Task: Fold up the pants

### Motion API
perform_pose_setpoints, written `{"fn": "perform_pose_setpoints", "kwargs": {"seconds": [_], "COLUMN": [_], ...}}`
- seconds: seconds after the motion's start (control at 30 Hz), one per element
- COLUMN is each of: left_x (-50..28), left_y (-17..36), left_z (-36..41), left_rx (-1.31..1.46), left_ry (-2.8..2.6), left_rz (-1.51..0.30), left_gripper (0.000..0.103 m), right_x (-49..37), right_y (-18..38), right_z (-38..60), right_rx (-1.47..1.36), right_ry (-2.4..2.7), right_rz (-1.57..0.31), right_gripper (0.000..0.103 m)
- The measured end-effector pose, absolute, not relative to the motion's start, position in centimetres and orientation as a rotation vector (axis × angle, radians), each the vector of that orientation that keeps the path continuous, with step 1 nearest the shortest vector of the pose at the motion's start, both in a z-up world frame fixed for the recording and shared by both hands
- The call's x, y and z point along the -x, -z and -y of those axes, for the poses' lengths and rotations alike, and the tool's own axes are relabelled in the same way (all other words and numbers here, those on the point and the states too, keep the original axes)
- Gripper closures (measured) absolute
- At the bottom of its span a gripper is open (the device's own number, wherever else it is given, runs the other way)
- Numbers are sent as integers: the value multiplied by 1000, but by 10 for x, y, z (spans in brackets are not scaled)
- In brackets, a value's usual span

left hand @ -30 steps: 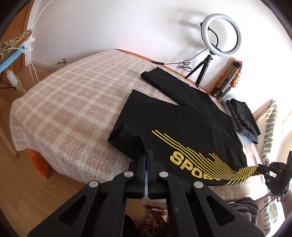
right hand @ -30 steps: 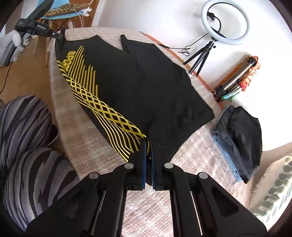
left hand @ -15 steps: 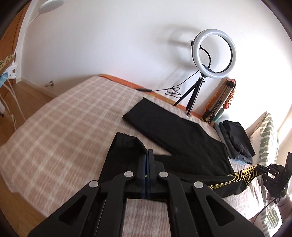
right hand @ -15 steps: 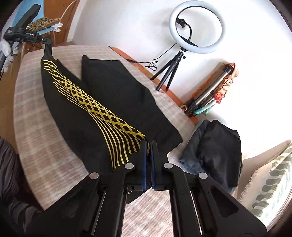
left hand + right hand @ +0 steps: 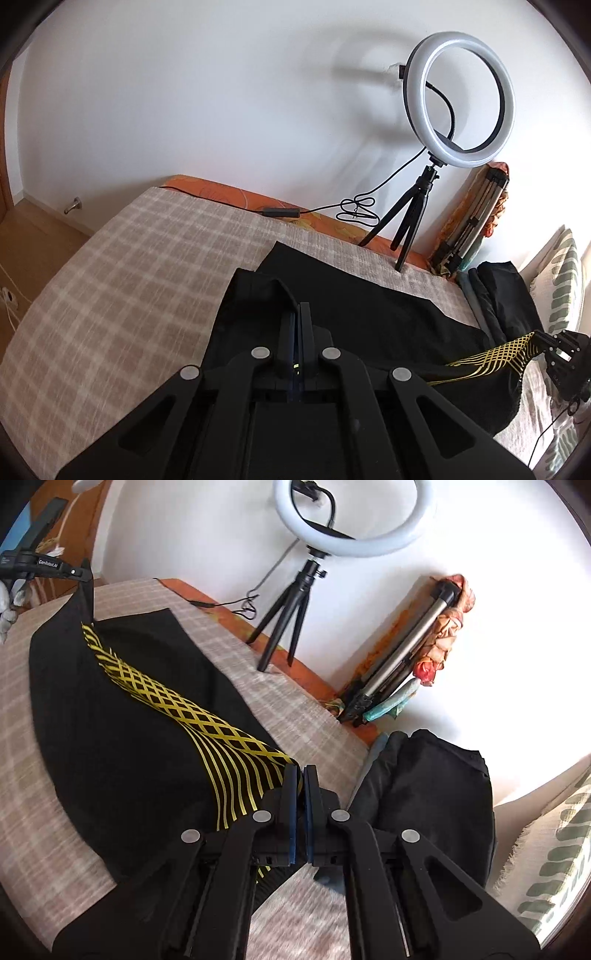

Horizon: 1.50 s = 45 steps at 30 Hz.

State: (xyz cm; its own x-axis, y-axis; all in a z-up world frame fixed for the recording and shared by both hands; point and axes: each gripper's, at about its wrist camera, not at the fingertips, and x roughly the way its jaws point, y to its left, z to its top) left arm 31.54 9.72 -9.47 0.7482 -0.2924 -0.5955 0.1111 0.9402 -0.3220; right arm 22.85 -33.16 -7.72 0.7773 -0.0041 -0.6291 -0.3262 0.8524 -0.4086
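Observation:
Black pants (image 5: 122, 716) with yellow line print lie on the checked bed; in the left wrist view (image 5: 369, 314) they show as black cloth with one leg carried over the other. My left gripper (image 5: 297, 306) is shut on the hem end of the near leg. It also shows in the right wrist view (image 5: 83, 576), holding that end up. My right gripper (image 5: 300, 771) is shut on the printed waist edge and also shows far right in the left wrist view (image 5: 546, 341).
A ring light on a tripod (image 5: 458, 110) stands at the bed's far edge by the wall, with its cable (image 5: 354, 214). A folded tripod (image 5: 399, 664) leans on the wall. A stack of dark folded clothes (image 5: 436, 786) and a patterned pillow (image 5: 554, 867) lie to the right.
Both grippers have lifted the near leg and carried it away from the bed's near edge, over the far leg. The pants have gone from spread flat to folding lengthwise.

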Motion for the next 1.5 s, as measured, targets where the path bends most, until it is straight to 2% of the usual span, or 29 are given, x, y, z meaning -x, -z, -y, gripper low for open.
{"fn": "perform_pose_setpoints", "kwargs": {"seconds": [0.33,0.63,0.87,1.07,1.17,1.27,1.5], "left_x": [-422,-468,-487,-498,-501,-505,-494], "left_y": [122,150,158,166,167,161,143], "left_z": [-55,-35,-31,-35,-44,-59,-100], "left_rx": [186,133,177,197,211,208,252], "left_ry": [211,205,236,202,170,112,73], "left_rz": [-775,-844,-848,-932,-961,-973,-969], "left_gripper": [103,103,103,103,103,98,98], "right_x": [-315,-337,-337,-337,-338,-339,-339], "right_y": [121,155,161,161,161,162,159], "right_z": [377,389,392,394,396,397,395], "right_rx": [348,289,305,291,268,258,246], "right_ry": [-169,-168,-173,-173,-166,-162,-182], "right_rz": [-825,-914,-912,-913,-920,-932,-950], "right_gripper": [100,100,100,100,100,100,99]}}
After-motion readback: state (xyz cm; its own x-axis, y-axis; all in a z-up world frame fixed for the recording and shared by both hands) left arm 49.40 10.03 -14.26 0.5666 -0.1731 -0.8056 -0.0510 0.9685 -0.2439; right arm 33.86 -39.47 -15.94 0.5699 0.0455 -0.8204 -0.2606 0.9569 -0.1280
